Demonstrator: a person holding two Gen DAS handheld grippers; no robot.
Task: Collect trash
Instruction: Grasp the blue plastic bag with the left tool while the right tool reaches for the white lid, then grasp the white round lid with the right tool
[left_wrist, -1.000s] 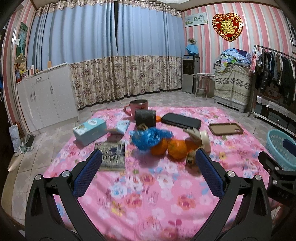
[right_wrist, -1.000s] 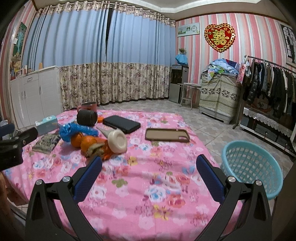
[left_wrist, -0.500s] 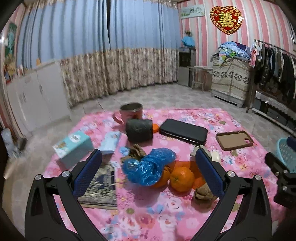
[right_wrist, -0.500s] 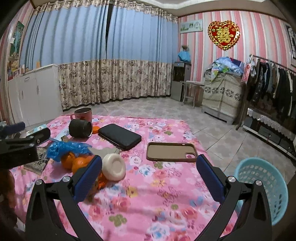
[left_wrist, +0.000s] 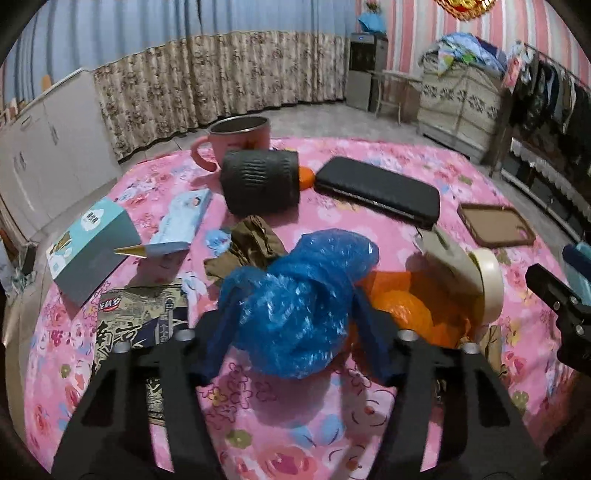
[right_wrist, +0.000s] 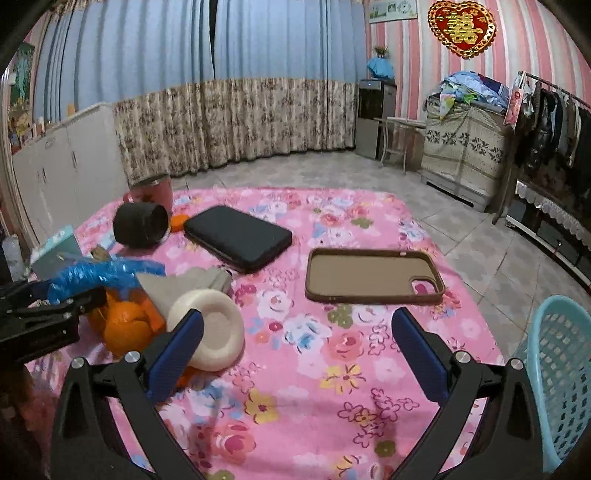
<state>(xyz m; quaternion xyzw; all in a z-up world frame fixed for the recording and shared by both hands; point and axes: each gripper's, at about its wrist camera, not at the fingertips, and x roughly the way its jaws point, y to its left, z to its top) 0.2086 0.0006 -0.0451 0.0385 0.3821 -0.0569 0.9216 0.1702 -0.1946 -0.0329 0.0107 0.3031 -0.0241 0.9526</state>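
A crumpled blue plastic bag (left_wrist: 295, 306) lies on the pink flowered tablecloth (left_wrist: 295, 424), resting against some oranges (left_wrist: 406, 310). My left gripper (left_wrist: 295, 288) is closing around the bag, which sits between the blue pads (left_wrist: 218, 332) with both touching its sides. Just behind the bag is a wad of brown crumpled paper (left_wrist: 251, 247). In the right wrist view the bag (right_wrist: 99, 273) shows at the left, above the left gripper's black body. My right gripper (right_wrist: 295, 354) stands open over bare cloth. A white round object (right_wrist: 210, 332) lies by its left finger.
A black cylinder (left_wrist: 260, 181), pink mug (left_wrist: 240, 140), black case (left_wrist: 376, 190), brown phone case (left_wrist: 495, 225), teal boxes (left_wrist: 88, 247) and a booklet (left_wrist: 140, 321) share the table. A light blue basket (right_wrist: 557, 387) stands on the floor to the right.
Both grippers moved forward over the table. The left one came down onto the blue bag and its jaws narrowed from wide open to touching it. The right jaws stayed wide.
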